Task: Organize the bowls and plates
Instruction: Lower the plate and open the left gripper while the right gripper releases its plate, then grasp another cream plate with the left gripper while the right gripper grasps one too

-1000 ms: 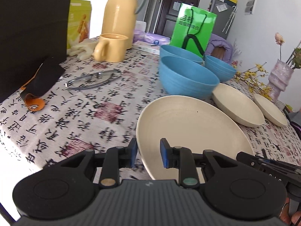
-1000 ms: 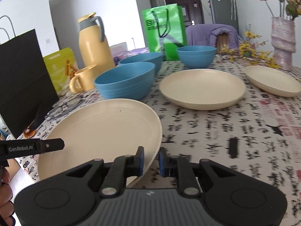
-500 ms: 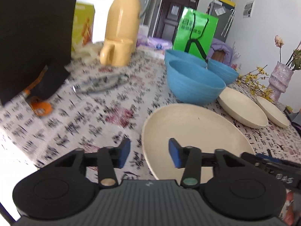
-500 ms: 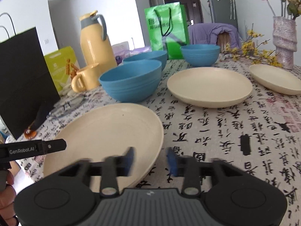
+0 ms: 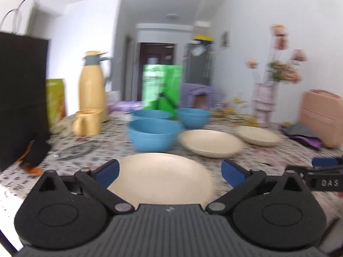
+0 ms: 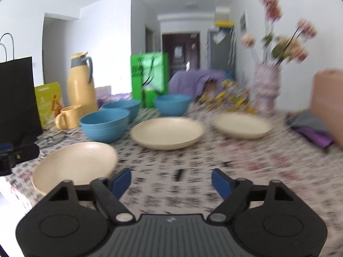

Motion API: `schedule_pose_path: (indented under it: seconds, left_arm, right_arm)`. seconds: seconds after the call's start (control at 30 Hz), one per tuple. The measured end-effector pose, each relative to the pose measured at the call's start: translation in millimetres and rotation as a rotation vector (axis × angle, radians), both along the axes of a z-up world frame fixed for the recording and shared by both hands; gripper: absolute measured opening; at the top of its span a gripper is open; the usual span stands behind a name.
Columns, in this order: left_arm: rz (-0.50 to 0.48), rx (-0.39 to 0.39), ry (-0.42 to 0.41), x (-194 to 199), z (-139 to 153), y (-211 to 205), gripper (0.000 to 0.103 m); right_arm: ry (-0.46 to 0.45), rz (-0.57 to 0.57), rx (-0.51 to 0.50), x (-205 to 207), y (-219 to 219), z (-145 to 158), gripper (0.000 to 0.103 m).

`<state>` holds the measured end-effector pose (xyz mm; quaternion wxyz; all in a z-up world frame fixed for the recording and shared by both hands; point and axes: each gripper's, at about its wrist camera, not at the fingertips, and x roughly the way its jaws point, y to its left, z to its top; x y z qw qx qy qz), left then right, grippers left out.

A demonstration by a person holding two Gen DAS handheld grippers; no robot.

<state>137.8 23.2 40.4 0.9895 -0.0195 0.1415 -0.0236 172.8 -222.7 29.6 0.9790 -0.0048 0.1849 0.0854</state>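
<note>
Three cream plates lie on the patterned tablecloth: a near one (image 5: 160, 177) (image 6: 75, 165), a middle one (image 5: 210, 143) (image 6: 167, 132) and a far right one (image 5: 258, 136) (image 6: 242, 126). Three blue bowls stand behind them: a near one (image 5: 153, 135) (image 6: 105, 125), one behind it (image 5: 150, 114) (image 6: 122, 107) and one to the right (image 5: 194, 116) (image 6: 172, 105). My left gripper (image 5: 170, 170) is open wide and empty just before the near plate. My right gripper (image 6: 171, 181) is open wide and empty over the cloth, right of that plate.
A yellow flask (image 5: 92, 87) and yellow mug (image 5: 88, 122) stand at the left, beside a black paper bag (image 5: 21, 98). A green bag (image 5: 161, 87) stands behind the bowls. A vase of flowers (image 6: 267, 85) and a pink case (image 5: 321, 115) are at the right.
Both grippers have let go of the near plate, opened wide and pulled back and up. The plate now lies flat on the table.
</note>
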Motion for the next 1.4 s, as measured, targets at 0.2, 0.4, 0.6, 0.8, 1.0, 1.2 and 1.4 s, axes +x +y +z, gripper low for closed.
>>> schedule_pose_path:
  seconds: [0.2,0.4,0.6,0.8,1.0,1.2,1.4]
  left_arm:
    - [-0.061,-0.026,0.056,-39,-16,-38,0.103]
    - [-0.069,-0.026,0.078,-59,-30,-54,0.103]
    - [-0.079,0.007,0.08,-53,-28,-61,0.103]
    - [-0.114,0.03,0.054,-33,-16,-74,0.103]
    - [-0.149,0.042,0.043,-2,-7,-94,0.103]
    - [-0.189,0.043,0.039,44,4,-121,0.103]
    - [-0.225,0.06,0.013,93,17,-149,0.103]
  right_arm:
    - [-0.074,-0.054,-0.004,-79,-39,-13,0.097]
    - [-0.054,-0.037,0.011,-106,-47,-34,0.097]
    - [-0.056,-0.069,0.043,-105,-55,-36,0.097]
    - [-0.055,-0.11,0.065,-93,-64,-33,0.097]
    - [-0.057,-0.149,0.077,-66,-84,-29,0.097]
    - [-0.057,-0.209,0.066,-21,-113,-19,0.097]
    - [-0.052,-0.224,0.067,34,-139,-3,0.097]
